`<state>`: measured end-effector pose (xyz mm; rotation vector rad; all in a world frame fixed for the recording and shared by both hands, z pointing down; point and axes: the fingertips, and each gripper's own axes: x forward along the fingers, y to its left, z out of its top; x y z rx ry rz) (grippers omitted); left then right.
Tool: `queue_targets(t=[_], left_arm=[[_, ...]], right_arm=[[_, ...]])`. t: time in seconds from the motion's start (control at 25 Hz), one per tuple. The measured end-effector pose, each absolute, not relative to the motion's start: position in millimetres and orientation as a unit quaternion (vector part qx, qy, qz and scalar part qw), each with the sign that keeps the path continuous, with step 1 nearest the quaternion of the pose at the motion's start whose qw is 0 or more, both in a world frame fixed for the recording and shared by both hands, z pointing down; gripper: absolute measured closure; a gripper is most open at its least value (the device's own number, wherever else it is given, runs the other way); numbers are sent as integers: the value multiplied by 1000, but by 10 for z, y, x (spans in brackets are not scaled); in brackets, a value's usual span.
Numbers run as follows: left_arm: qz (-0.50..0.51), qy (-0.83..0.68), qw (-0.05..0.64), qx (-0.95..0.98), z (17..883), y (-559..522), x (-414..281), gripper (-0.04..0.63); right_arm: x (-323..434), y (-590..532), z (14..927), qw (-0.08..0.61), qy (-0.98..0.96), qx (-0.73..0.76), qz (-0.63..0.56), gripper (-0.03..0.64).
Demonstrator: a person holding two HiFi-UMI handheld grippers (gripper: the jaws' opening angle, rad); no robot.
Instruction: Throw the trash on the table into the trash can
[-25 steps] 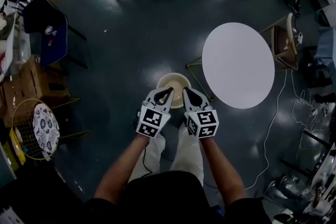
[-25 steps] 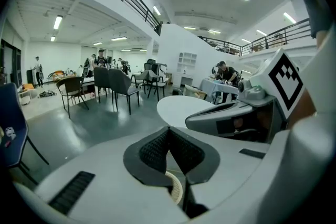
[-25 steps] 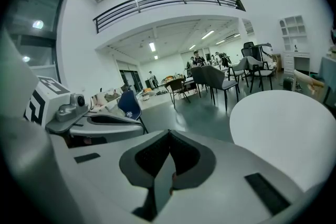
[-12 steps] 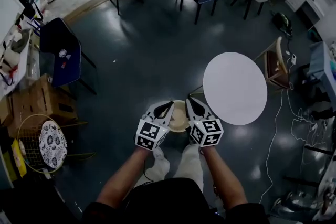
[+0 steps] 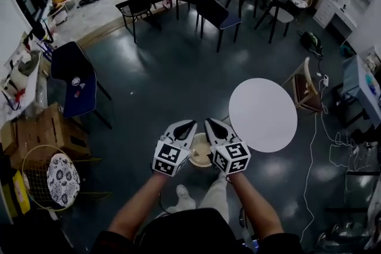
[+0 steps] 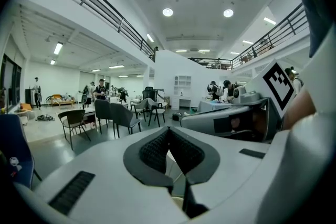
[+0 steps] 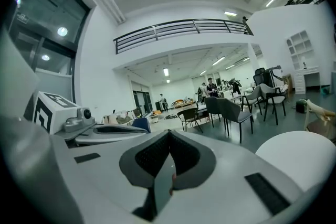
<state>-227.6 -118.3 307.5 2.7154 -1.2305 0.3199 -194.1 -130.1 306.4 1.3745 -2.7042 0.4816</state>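
Two grippers are hanging side by side in front of the person. The left gripper [image 5: 190,124] and the right gripper [image 5: 209,122] are angling toward each other above the cream trash can [image 5: 201,150], which is standing on the dark floor just beside the round white table [image 5: 262,115]. In its own view, each gripper is showing its jaws pressed together at the tips, with only a narrow slit lower down between the ribbed pads. Nothing is pinched there, so neither is carrying any trash. The tabletop is looking bare from the head view, with no scrap on it that I can make out. The grippers are covering most of the can's inside, so its contents are not readable. The grippers are probably sitting over the can because that is where dropping happens, and the closed, empty jaws are suggesting the table is already cleared. If any trash is waiting out of frame, reaching it is calling for opened jaws and a swing right toward the table.
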Motion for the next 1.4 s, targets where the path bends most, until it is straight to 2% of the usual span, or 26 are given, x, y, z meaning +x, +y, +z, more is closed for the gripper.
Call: queue_targets(t=[0.72,1.4], left_arm=[[62,-397,43,915,2435,-925,-2221,580],[41,-392,42,918,2021,108,-1591,580]], right_arm=[[-2036,-916,2399,2,-891,437,124,598],[-1406,159,1986,1,-892,439,106,598]])
